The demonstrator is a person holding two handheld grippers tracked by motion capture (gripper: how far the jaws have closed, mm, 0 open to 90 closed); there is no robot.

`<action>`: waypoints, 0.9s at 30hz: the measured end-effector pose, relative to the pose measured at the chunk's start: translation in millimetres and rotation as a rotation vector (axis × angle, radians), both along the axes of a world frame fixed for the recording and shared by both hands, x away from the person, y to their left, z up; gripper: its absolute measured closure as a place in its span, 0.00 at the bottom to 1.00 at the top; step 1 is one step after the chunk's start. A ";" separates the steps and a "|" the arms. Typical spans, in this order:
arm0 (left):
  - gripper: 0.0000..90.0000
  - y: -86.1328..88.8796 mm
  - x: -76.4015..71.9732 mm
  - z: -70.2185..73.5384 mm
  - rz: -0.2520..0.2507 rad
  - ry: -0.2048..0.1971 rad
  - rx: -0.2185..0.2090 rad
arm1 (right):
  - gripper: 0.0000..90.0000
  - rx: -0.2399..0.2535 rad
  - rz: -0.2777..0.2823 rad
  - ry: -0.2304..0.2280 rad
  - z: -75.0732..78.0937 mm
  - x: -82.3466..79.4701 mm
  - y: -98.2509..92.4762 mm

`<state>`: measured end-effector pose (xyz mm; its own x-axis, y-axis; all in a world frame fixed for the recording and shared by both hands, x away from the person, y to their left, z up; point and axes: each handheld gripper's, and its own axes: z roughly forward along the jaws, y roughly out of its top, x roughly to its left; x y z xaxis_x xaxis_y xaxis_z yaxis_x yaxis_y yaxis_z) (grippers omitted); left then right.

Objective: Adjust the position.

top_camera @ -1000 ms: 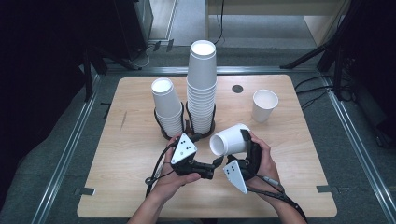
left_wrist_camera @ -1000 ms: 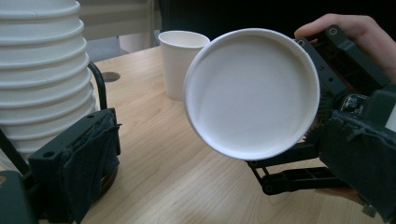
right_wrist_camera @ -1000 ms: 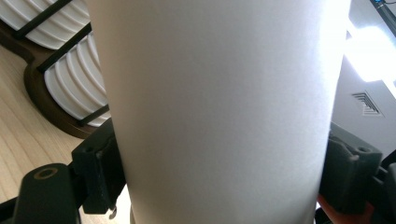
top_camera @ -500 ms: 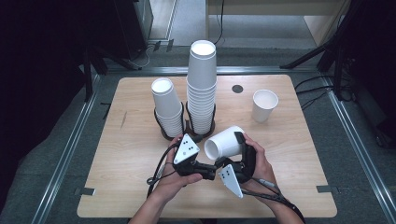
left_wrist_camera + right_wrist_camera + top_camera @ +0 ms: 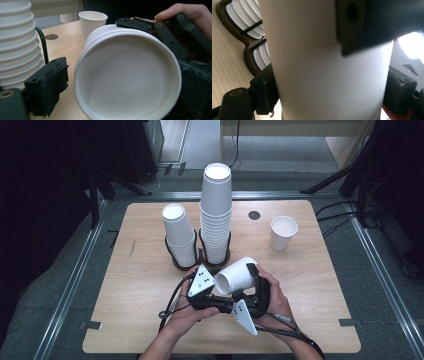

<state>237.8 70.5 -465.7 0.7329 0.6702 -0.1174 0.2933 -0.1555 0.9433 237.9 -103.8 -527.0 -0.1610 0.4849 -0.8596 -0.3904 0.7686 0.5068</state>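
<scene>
A white paper cup (image 5: 237,276) lies on its side above the table's near middle, and a second rim behind its mouth suggests two nested cups. My right gripper (image 5: 248,281) is shut on the cup's wall, a pad on each side (image 5: 265,92). The open mouth (image 5: 127,80) faces my left gripper (image 5: 219,292). One jaw pad (image 5: 53,82) of that gripper stands just outside the rim, a small gap apart. The left jaws have just been closing with the cup's mouth in front of them, and the other jaw is hidden.
A dark holder (image 5: 200,262) behind the hands carries a short stack of white cups (image 5: 177,235) and a tall stack (image 5: 216,210). A single upright cup (image 5: 283,232) stands at the back right, near a round hole (image 5: 254,215) in the wooden table (image 5: 320,310).
My right hand has brought the cup slightly left and down, closer to my left gripper. My left hand has stayed where it was.
</scene>
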 end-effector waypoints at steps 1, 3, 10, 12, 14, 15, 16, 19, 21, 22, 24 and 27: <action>0.06 -0.4 -0.3 -0.1 -0.004 -0.001 0.001 | 0.18 0.000 0.001 0.000 0.0 -0.2 0.0; 0.07 -1.0 -0.8 0.0 -0.010 0.000 -0.002 | 0.18 0.004 0.010 0.000 0.0 -1.2 0.4; 0.16 0.0 -1.2 0.4 -0.002 0.003 -0.007 | 0.18 -0.012 0.019 -0.014 -0.2 -3.0 1.9; 0.17 0.3 -1.3 0.7 0.003 0.003 -0.007 | 0.18 -0.016 0.021 -0.016 -0.8 -3.3 2.2; 0.20 0.4 -1.2 0.8 0.007 0.004 -0.006 | 0.17 -0.017 0.021 -0.016 -0.8 -3.3 2.2; 0.20 0.3 -1.6 0.9 0.006 0.002 -0.005 | 0.17 -0.017 0.021 -0.017 -0.8 -3.0 2.1; 0.21 0.4 -1.9 1.0 0.004 -0.002 -0.003 | 0.17 -0.014 0.021 -0.015 -0.7 -3.0 2.0; 0.21 0.9 -2.0 1.1 0.002 -0.001 -0.003 | 0.17 -0.013 0.021 -0.018 -0.8 -3.2 1.9; 0.22 1.5 -2.1 1.5 0.001 -0.002 -0.002 | 0.16 -0.009 0.024 -0.015 -0.8 -3.2 2.0; 0.22 1.6 -2.2 1.5 0.001 -0.002 -0.002 | 0.15 -0.006 0.025 -0.014 -0.6 -3.1 2.1; 0.23 1.7 -2.4 1.7 0.000 -0.004 -0.002 | 0.14 0.001 0.032 -0.007 -0.3 -2.9 2.1; 0.24 2.1 -2.2 1.9 0.000 0.001 -0.005 | 0.12 0.006 0.037 -0.013 -0.6 -2.3 1.9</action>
